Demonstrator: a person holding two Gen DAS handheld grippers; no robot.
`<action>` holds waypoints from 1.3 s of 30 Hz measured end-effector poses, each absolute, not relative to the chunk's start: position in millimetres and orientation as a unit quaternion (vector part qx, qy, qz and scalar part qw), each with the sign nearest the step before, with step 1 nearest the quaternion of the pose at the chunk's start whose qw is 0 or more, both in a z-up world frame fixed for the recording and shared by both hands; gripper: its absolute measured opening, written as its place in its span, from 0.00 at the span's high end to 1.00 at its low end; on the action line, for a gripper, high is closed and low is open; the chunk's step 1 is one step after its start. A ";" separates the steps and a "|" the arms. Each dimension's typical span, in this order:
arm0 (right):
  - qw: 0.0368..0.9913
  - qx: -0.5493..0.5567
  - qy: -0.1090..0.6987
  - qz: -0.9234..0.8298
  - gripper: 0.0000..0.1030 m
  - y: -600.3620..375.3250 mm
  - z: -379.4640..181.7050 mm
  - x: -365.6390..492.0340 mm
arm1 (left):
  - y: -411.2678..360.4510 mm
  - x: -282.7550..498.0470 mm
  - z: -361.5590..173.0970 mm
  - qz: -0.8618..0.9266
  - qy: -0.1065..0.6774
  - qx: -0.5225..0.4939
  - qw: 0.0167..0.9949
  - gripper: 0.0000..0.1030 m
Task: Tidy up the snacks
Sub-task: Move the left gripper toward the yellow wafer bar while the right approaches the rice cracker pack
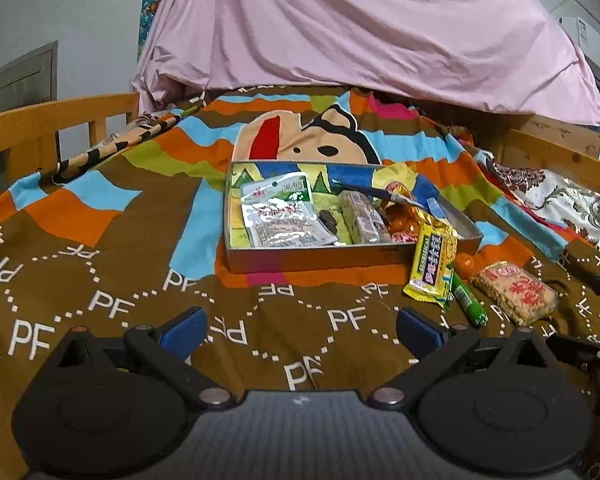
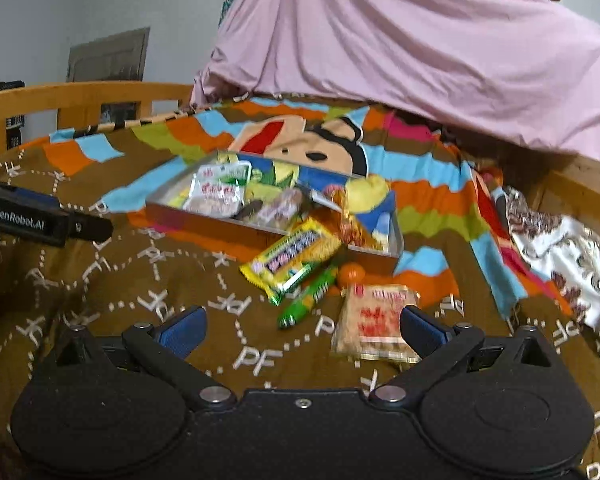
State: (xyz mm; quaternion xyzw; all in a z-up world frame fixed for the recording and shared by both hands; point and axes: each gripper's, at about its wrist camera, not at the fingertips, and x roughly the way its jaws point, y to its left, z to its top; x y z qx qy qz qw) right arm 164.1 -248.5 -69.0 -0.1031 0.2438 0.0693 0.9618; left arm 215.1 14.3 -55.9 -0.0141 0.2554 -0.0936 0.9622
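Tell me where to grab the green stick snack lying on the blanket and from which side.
Grip the green stick snack across its middle, coming from above with the right gripper, which is open and nearest. It lies flat, long and thin, so the fingers should straddle its narrow width; the yellow packet crowds its far end.

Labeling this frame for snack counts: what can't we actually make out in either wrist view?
- Tray contents: packets overlap, so whatever lies beneath is hidden in both views.
- Small orange item: partly behind the yellow packet and green tube; identity unclear.
- Packet print: right wrist view is motion-blurred, text unreadable.
- Rice cracker pack: near corner covered by a fingertip of the right gripper.
- Under the pink sheet: hidden.
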 end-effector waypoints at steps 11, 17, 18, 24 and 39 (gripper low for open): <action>0.951 -0.099 0.287 0.049 0.01 -264.3 -90.5 161.6 | 5.8 215.8 -67.2 -0.129 0.275 -0.018 0.953 0.00; 0.953 -0.093 0.287 0.021 0.01 -283.2 -93.5 175.4 | -15.2 220.7 -69.9 -0.167 0.283 -0.002 0.944 0.00; 0.953 -0.092 0.287 0.017 0.01 -286.1 -94.5 177.4 | -19.0 221.5 -70.8 -0.171 0.285 0.001 0.943 0.00; 0.952 -0.081 0.295 0.005 0.01 -300.7 -101.8 183.4 | -32.4 231.5 -77.7 -0.185 0.303 0.007 0.935 0.00; 0.952 -0.113 0.284 0.014 0.01 -303.3 -98.1 224.1 | -93.8 269.0 -65.9 -0.245 0.305 -0.024 0.920 0.01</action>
